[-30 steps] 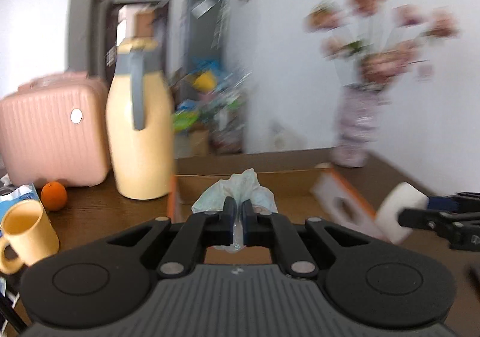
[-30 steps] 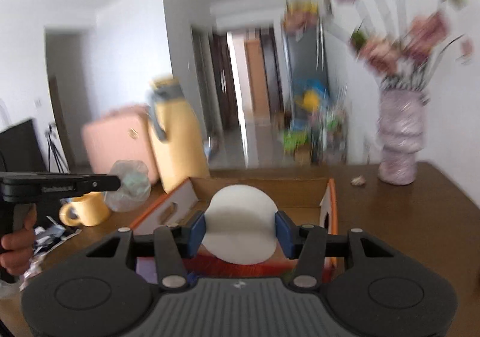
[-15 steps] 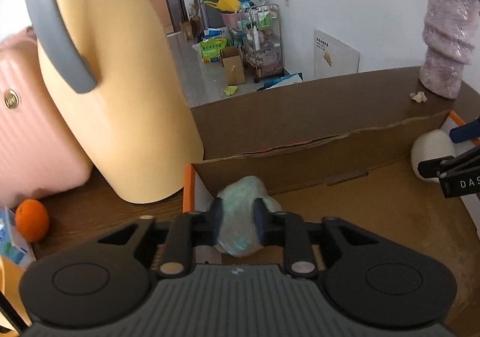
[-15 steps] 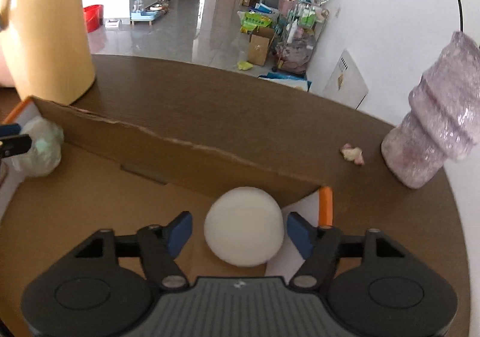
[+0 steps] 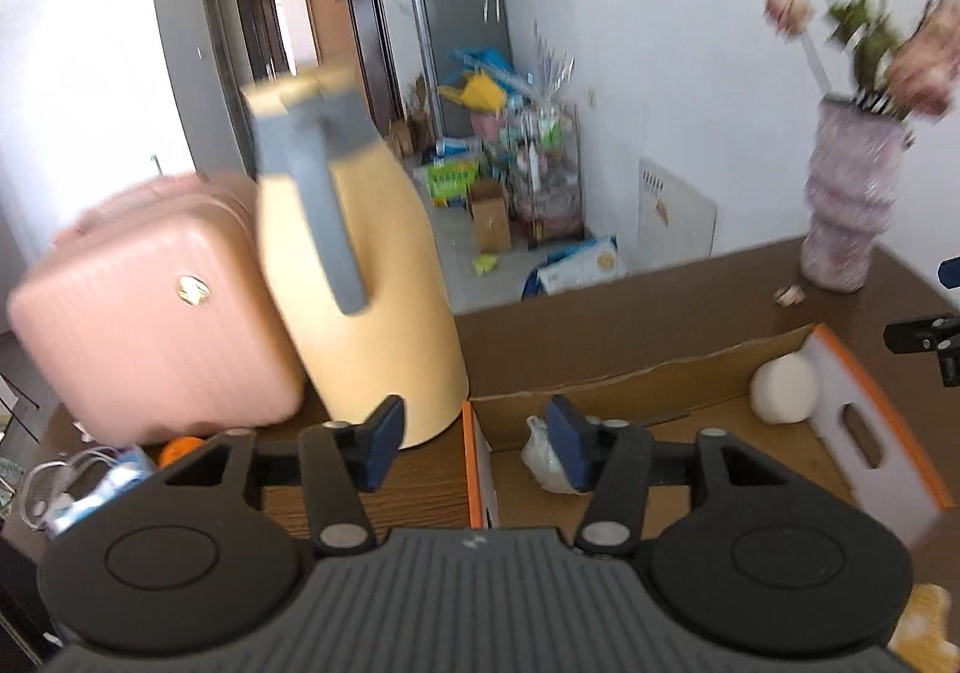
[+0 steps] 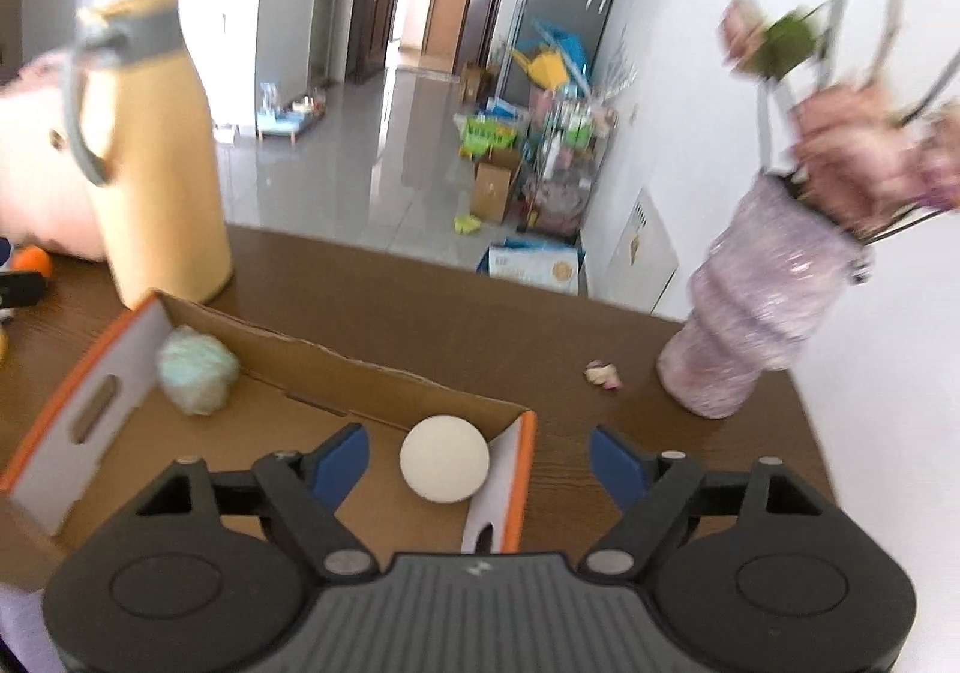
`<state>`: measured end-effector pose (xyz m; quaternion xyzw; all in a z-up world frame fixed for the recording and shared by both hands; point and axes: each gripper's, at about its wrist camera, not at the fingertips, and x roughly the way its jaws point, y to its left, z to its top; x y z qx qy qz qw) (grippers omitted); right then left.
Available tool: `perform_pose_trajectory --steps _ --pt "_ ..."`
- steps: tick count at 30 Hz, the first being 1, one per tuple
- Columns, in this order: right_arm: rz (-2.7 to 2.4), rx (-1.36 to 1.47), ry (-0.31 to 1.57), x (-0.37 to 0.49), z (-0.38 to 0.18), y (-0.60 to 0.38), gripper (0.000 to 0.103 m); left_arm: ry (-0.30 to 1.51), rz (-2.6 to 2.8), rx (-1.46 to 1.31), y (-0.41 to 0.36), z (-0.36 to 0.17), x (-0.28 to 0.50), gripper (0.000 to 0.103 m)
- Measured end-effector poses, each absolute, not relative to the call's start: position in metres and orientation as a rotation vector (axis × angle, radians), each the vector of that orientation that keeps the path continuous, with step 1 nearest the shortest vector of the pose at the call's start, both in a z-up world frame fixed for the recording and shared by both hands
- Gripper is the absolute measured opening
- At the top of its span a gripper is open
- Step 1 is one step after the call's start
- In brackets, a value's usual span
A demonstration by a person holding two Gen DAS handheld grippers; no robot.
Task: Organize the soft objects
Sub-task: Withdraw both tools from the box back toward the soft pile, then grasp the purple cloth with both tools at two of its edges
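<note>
Cardboard box (image 6: 336,367) | yellow jug (image 6: 159,163) behind | vase (image 6: 756,313) right

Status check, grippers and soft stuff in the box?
Both grippers opening, nothing held. White ball and crumpled wad in cardboard box. Nothing obstructing.

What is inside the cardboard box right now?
Inside the cardboard box: a white foam ball in one corner, a crumpled pale-green wad in the other. The near floor is hidden.

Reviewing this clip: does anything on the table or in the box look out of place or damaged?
Two things. The cardboard box's back wall has a ragged, torn top edge. A small pale scrap, perhaps a fallen petal, lies loose on the table near the vase.
</note>
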<state>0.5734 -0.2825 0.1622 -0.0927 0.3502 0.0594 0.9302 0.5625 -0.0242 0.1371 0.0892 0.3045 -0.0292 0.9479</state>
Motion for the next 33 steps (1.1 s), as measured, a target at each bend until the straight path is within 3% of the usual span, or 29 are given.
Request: perform_pose_trajectory --steps 3,10,12,21,24,29,33 --pt "0.13 -0.177 0.659 0.527 0.187 -0.29 0.09 0.572 -0.067 0.178 -0.023 0.159 0.519 0.063" --pt "0.167 -0.125 0.505 0.425 0.206 -0.299 0.092 0.479 -0.038 0.166 -0.014 0.18 0.424 0.079" --pt "0.161 -0.082 0.429 0.393 0.2 -0.301 0.092 0.434 -0.036 0.116 -0.006 0.174 0.389 0.079" --pt "0.191 -0.006 0.22 0.229 0.134 -0.289 0.094 0.235 -0.038 0.095 -0.005 0.112 0.22 0.088" --pt "0.214 0.024 0.193 0.177 0.101 -0.281 0.103 0.233 -0.046 0.105 -0.006 0.088 0.178 0.093" --pt "0.207 0.078 0.147 0.106 0.043 -0.27 0.103 0.286 -0.021 0.126 -0.003 0.041 0.121 0.095" --pt "0.25 0.086 0.237 0.097 0.022 -0.259 0.103 0.329 -0.037 0.112 0.004 0.03 0.117 0.095"
